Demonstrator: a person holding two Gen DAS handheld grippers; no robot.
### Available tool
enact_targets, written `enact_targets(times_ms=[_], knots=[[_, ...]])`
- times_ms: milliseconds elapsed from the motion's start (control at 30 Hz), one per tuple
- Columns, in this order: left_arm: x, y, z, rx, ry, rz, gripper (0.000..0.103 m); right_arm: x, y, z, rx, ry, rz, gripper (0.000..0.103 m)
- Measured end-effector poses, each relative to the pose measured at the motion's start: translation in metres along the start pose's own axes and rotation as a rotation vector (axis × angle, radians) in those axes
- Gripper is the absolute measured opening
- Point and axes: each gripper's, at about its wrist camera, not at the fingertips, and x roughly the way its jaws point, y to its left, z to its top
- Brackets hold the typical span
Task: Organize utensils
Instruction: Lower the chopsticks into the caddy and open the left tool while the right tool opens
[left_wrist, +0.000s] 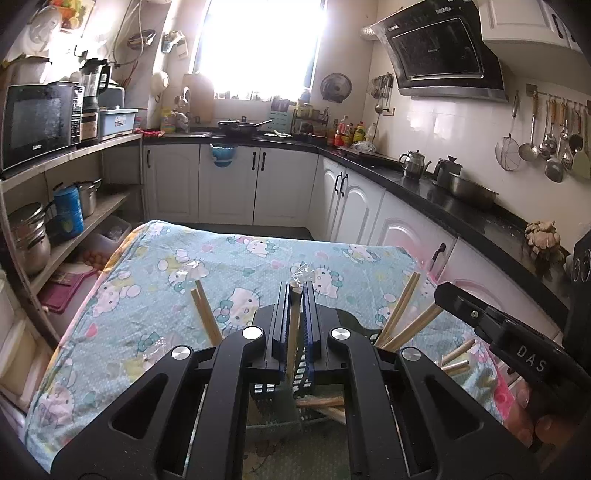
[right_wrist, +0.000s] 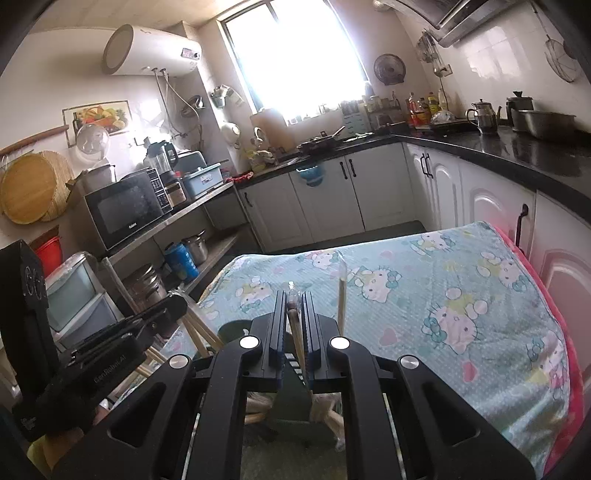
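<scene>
Home kitchen: range hood (left_wrist: 443, 51), microwave (left_wrist: 38, 122), hanging ladles (left_wrist: 550, 136).

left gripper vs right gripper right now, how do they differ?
Left gripper is shut on a wrapped chopstick with crinkled plastic bunched at its tips; right gripper is shut on a darker-tipped stick with little wrap showing. Shared: both hang over the dark utensil basket on the patterned cloth.

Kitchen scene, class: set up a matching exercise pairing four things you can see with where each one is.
Things:
1. Microwave
2. Kettle
3. Ladles
4. Chopstick

Places:
A. Hanging on the wall rail
B. Between the left tongs
C. On the shelf
D. On the black counter

Pairs: 1-C, 2-D, 3-A, 4-B
</scene>
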Motion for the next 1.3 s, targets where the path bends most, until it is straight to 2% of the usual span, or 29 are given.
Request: enact_targets(times_ms=[300,367,467,600,900,1067,1167,1300], knots=[[-0.008,0.002,-0.011,-0.003,0.019,-0.004,0.002,-0.01,-0.004,-0.011,0.02,0.022,-0.023,0.009],[-0.011,0.002,-0.011,-0.004,0.018,-0.004,0.004,-0.013,-0.005,-0.012,0.021,0.024,-0.029,0.017],[-0.015,0.004,-0.012,-0.013,0.016,-0.002,0.013,-0.017,-0.006,-0.013,0.025,0.025,-0.033,0.027],[-0.024,0.006,-0.012,-0.025,0.009,0.002,0.024,-0.026,-0.003,-0.015,0.008,0.023,-0.039,0.03],[-0.058,0.009,-0.015,-0.038,-0.013,0.008,0.052,-0.056,0.01,-0.018,-0.043,-0.004,-0.047,0.048],[-0.081,0.009,-0.024,-0.037,-0.024,0.008,0.065,-0.076,0.022,-0.027,-0.093,-0.014,-0.055,0.06],[-0.095,0.01,-0.035,-0.032,-0.024,0.01,0.07,-0.087,0.028,-0.034,-0.114,-0.015,-0.055,0.069],[-0.108,0.011,-0.049,-0.029,-0.014,0.011,0.081,-0.102,0.036,-0.048,-0.146,-0.012,-0.06,0.076]])
